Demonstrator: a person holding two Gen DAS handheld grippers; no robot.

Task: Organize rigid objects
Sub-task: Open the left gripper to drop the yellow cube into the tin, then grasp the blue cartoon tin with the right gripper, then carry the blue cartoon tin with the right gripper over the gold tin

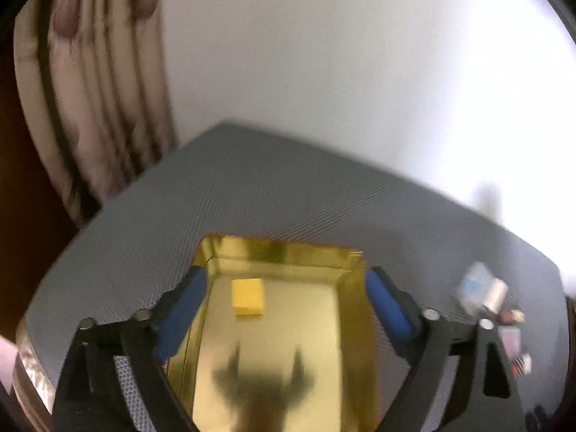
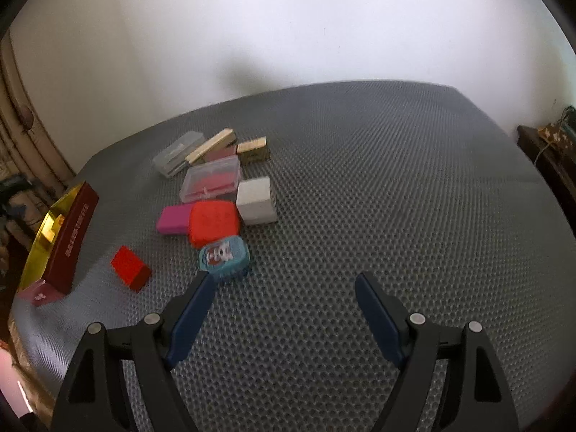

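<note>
In the left wrist view my left gripper hangs open over a box with a gold lining. Nothing is between its blue fingers. A yellow block lies alone on the box floor, near the far left corner. In the right wrist view my right gripper is open and empty above the grey mat. Just beyond its left finger sits a blue round piece with a cartoon picture. Behind that lie an orange-red block, a magenta block and a white block.
Further back are a clear case with pink contents, another clear case and two wooden blocks. A red cube lies alone near the dark red box at the mat's left edge. A wall stands behind the table.
</note>
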